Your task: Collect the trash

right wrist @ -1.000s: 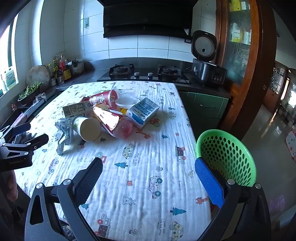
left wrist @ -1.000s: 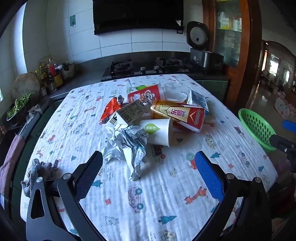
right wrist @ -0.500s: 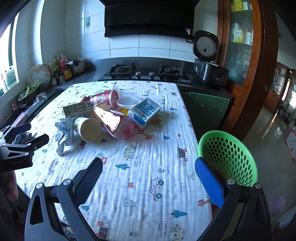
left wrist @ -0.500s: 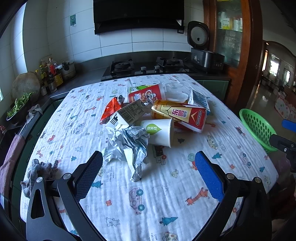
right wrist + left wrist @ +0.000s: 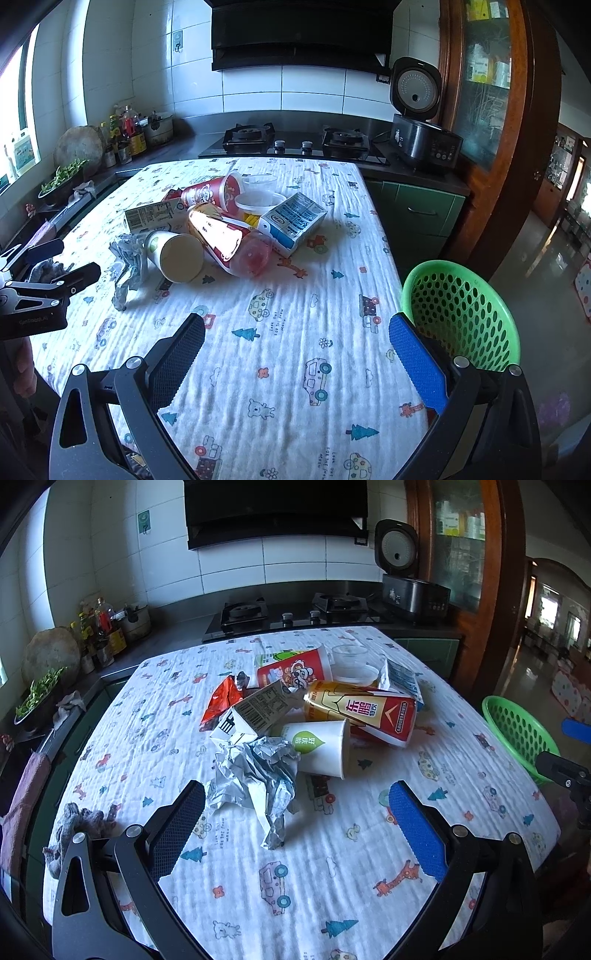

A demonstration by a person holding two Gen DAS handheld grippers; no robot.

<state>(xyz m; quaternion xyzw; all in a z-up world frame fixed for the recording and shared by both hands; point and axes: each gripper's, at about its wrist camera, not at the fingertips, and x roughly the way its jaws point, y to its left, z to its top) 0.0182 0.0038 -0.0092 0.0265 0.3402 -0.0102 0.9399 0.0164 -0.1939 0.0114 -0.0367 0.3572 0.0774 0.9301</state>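
1. My left gripper point(image 5: 295, 819) has eased closer to the crumpled silver foil wrapper point(image 5: 258, 775) near the table's point(image 5: 369, 904) middle; its jaws gape wide, holding nothing.
2. My right gripper point(image 5: 295, 354) hangs equally wide and unloaded beside the green perforated plastic basket point(image 5: 461, 310) off the table's right edge.
3. Judging so, collecting hasn't begun; the foil comes first.

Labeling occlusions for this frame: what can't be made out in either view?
- Green basket: its bottom is hidden by the right hand-held gripper in the right wrist view; the left wrist view shows only part of it, cut by the table edge.
- Crumpled wrapper: print unreadable; mostly behind the paper cup in the right view.
- Clear plastic cup: contents, if any, cannot be told.
- Left hand-held gripper: open, nothing between its fingers.
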